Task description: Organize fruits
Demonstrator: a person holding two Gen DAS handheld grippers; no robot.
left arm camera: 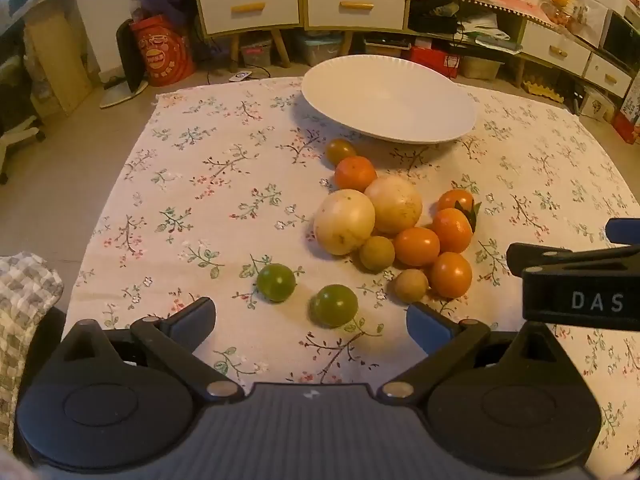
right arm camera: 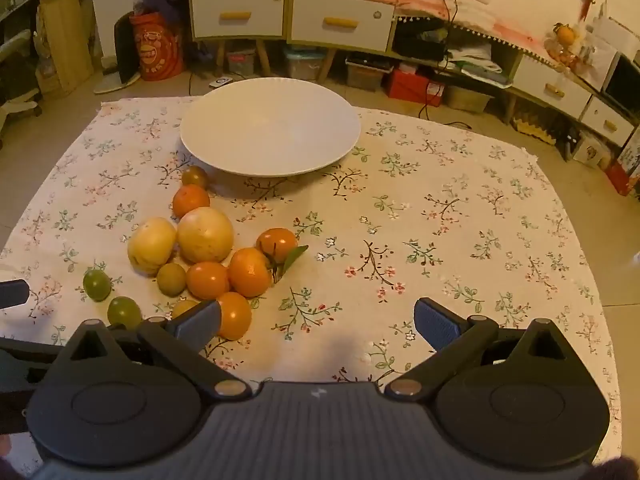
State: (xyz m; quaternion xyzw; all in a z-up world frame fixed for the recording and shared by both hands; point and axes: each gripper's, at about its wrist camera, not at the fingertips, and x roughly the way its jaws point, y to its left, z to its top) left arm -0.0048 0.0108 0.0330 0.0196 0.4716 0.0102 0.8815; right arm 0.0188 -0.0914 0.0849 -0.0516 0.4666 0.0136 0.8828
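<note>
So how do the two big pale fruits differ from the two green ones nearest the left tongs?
Size: the pale fruits are far bigger than the green fruits. Colour: the pale ones are yellowish cream, the green ones a darker olive green. Place: the pale pair touch each other inside the pile, beside the oranges; the green pair lie apart from each other at the near edge. All four are round and rest on the flowered cloth, none on the white plate.

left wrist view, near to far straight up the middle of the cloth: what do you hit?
Left gripper, jaws open → nearer green fruit → small brownish fruit → two large pale yellow fruits → upper orange → dark greenish fruit → white plate.
</note>
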